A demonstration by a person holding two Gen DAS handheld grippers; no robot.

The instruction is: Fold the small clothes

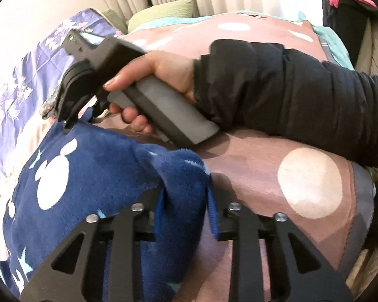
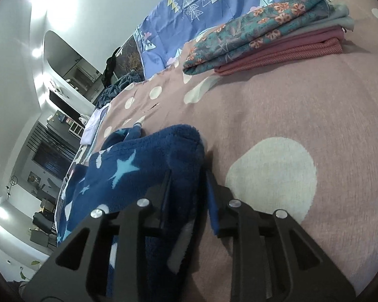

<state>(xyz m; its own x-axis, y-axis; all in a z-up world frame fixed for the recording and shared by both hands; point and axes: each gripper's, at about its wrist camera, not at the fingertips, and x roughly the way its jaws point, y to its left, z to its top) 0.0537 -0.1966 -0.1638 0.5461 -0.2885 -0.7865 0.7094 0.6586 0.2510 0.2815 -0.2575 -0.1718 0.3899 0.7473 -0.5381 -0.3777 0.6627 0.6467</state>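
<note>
A navy fleece garment (image 1: pixel 88 176) with white shapes and pale blue stars lies on the mauve polka-dot bedspread (image 1: pixel 252 166). My left gripper (image 1: pixel 185 201) is shut on a bunched fold of the garment's edge, with fleece filling the gap between its blue pads. My right gripper, held in a hand with a black sleeve, shows in the left wrist view (image 1: pixel 68 118) at the garment's far edge. In the right wrist view the right gripper (image 2: pixel 186 188) is shut on another fold of the same garment (image 2: pixel 138 166), just above the bedspread (image 2: pixel 302 105).
A stack of folded clothes (image 2: pixel 269 35), floral teal on top and pink below, sits further along the bed. A purple patterned sheet (image 2: pixel 196 7) lies by the wall. Green pillows (image 1: pixel 161 12) and curtains are at the bed's head. A dark bag (image 1: pixel 347 12) stands at the right.
</note>
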